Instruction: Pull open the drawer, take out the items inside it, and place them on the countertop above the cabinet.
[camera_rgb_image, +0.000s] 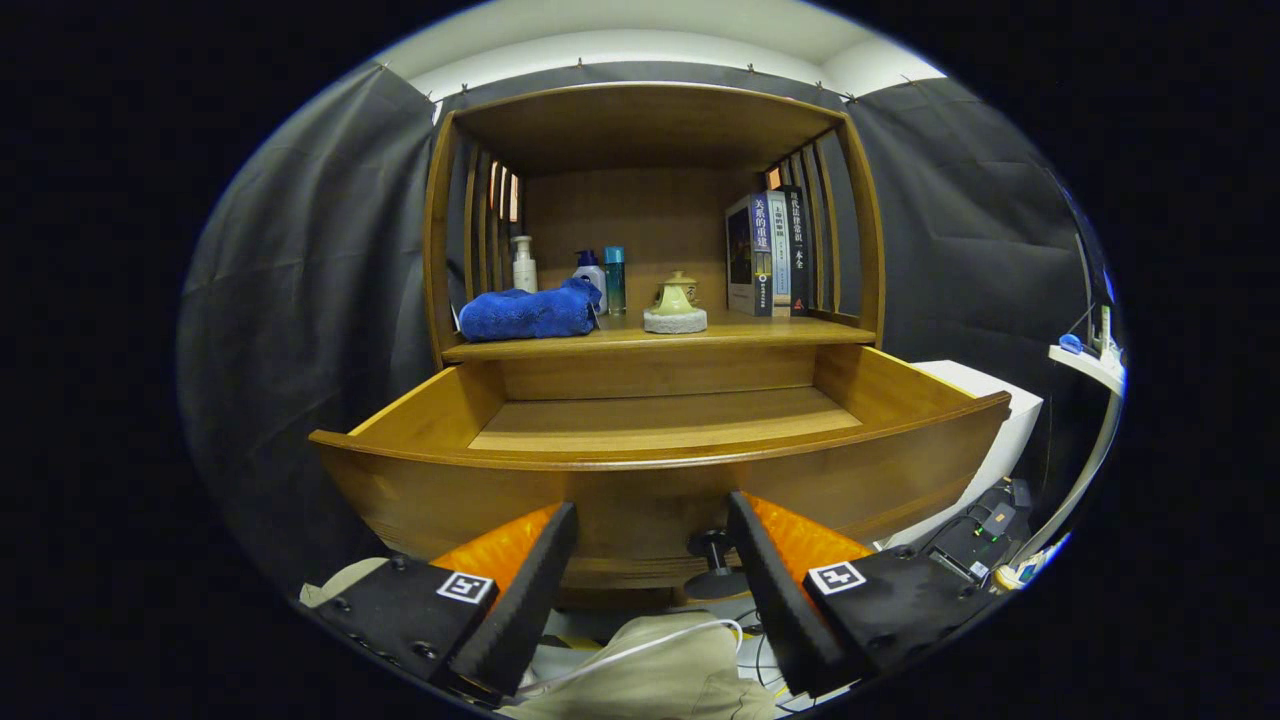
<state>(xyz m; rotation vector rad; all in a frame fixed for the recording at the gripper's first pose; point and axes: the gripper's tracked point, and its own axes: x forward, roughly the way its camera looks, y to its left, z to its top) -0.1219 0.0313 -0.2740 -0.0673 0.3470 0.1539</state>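
Gripper view: the drawer (660, 470) was recorded pulled out at frame centre, its visible floor bare. On the tabletop (740, 332) above, centre frame, a blue towel (530, 312) and a small ceramic pot (675, 300) were noted. The hand-held gripper (650, 540) was seen with fingers wide apart, gripping nothing, the drawer knob (712, 560) just inside the right finger. The towel was judged soft and light, graspable anywhere; the pot fragile, best taken by its body.

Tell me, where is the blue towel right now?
The blue towel lies on the countertop above the open drawer, just left of the pump bottles, well beyond the open gripper.
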